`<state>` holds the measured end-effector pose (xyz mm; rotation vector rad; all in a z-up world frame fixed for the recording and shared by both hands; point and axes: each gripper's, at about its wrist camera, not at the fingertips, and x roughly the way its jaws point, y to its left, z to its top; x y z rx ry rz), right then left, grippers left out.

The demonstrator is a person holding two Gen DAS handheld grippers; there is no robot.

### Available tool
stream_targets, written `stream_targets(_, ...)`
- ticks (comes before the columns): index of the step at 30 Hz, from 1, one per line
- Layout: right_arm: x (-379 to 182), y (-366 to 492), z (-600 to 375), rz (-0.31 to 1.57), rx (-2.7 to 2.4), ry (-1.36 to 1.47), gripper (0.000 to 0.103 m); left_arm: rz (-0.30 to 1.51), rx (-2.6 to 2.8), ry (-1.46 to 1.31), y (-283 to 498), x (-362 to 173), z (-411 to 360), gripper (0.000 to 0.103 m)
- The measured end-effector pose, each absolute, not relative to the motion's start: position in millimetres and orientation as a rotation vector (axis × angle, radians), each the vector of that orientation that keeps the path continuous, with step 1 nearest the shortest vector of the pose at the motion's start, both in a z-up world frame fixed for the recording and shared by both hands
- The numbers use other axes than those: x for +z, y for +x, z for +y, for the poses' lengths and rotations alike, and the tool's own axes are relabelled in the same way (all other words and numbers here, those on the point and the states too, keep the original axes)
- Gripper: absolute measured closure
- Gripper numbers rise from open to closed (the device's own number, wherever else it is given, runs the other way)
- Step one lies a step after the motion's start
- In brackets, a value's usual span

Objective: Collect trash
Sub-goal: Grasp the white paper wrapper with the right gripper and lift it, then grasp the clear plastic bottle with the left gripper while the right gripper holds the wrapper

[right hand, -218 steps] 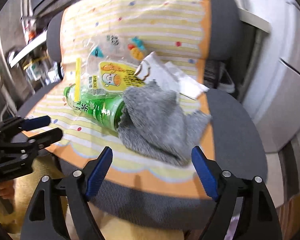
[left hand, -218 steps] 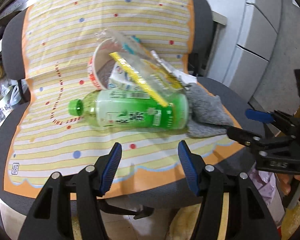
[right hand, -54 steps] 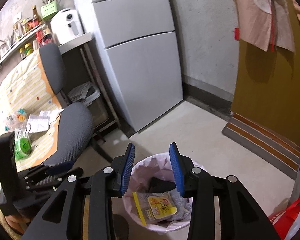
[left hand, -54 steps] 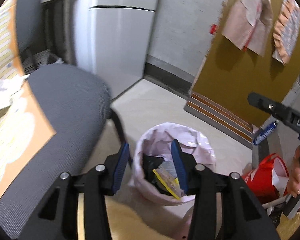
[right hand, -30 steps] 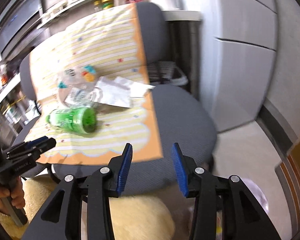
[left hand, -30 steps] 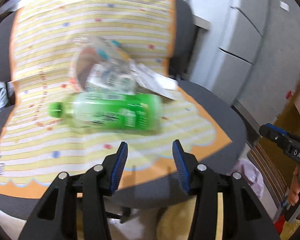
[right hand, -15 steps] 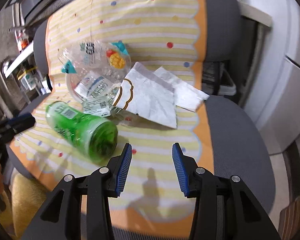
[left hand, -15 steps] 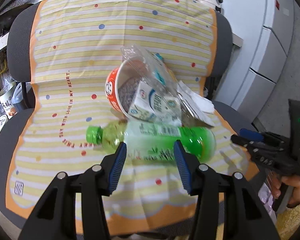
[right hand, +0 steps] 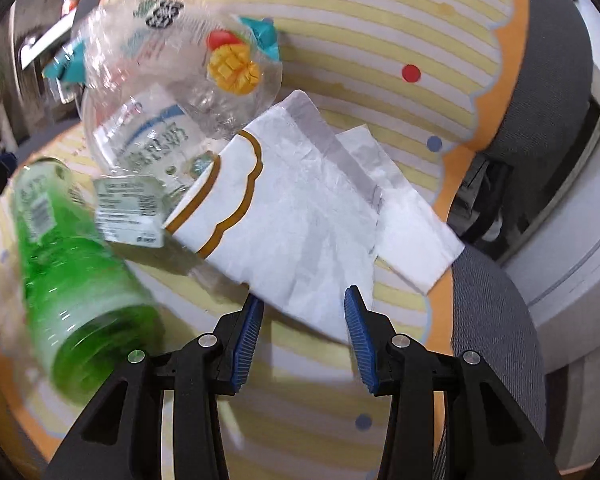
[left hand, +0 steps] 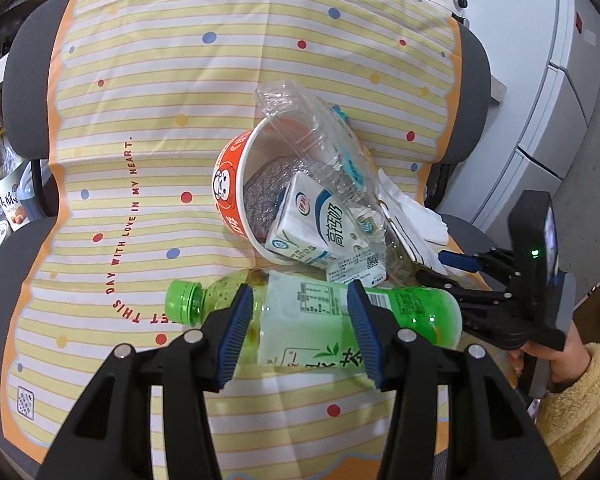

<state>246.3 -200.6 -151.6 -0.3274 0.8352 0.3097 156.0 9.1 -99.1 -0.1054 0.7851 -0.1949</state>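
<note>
Both grippers spread, nothing gripped. Left gripper (left hand: 300,328) at lower centre of its view, blue pads either side of the green bottle (left hand: 324,316), which lies on its side on the striped cloth (left hand: 140,120); contact can't be confirmed. Behind the bottle: tipped orange cup (left hand: 236,184) holding a milk carton (left hand: 316,224) and clear plastic packaging (left hand: 320,144). Right gripper (right hand: 304,336) frames the near edge of the white paper bag (right hand: 300,216), centre frame; bottle blurred at left.

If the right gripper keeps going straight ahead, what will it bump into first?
Probably the white paper bag. The right gripper is open, and the bag's near corner sits just past its fingers. The green bottle lies off to its left, out of the line. Depth is hard to judge.
</note>
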Motion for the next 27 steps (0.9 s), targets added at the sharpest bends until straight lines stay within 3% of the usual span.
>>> stream_targets(3,-148,247,-192,0.794,0.286,-0.372,0.060,0.793,-0.192,-0.113,156,-101,11,0.055)
stream_targets(4,-144,244,-191,0.766,0.284,-0.364,0.065,0.796,-0.192,-0.116,155,-101,12,0.055)
stream_targets(5,-140,242,-191,0.752,0.287,-0.349,0.083,0.799,-0.188,-0.119,153,-101,14,0.055)
stream_targets(8,-119,223,-197,0.691,0.319,-0.272,0.101,0.795,-0.181,-0.124,146,-98,17,0.055)
stream_targets(18,-45,152,-252,0.609,0.264,0.078,0.102,0.747,-0.202,-0.124,136,-72,10,0.055)
stream_targets(27,-48,116,-284,0.614,0.172,0.145,0.102,0.755,-0.291,-0.058,149,-72,-38,0.058)
